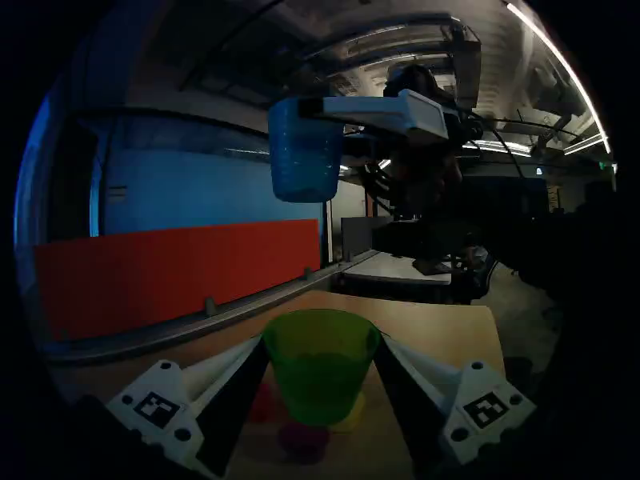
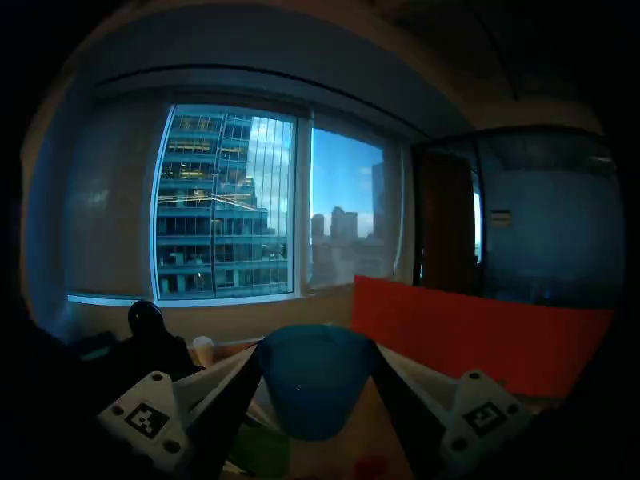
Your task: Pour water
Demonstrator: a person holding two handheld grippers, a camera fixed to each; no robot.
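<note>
Left gripper (image 1: 322, 352): clamped on green cup (image 1: 322, 380), axis upright. Right gripper (image 2: 316, 364): clamped on blue cup (image 2: 314, 392), upright, not yet tilted. From left gripper, blue cup at 12 o'clock, well above green cup. Likely next: lower, tilt.

Left gripper view: green cup (image 1: 322, 364) covers part of pink/yellow blobs (image 1: 302, 438) at 6 o'clock, can't ID them. Person (image 1: 424, 172) at 1 o'clock too dark to make out. Right gripper view: blue cup (image 2: 315, 380) hides most of green obj (image 2: 264, 452) at 7; red bit (image 2: 370, 466) at 6 cut by btm edge.
</note>
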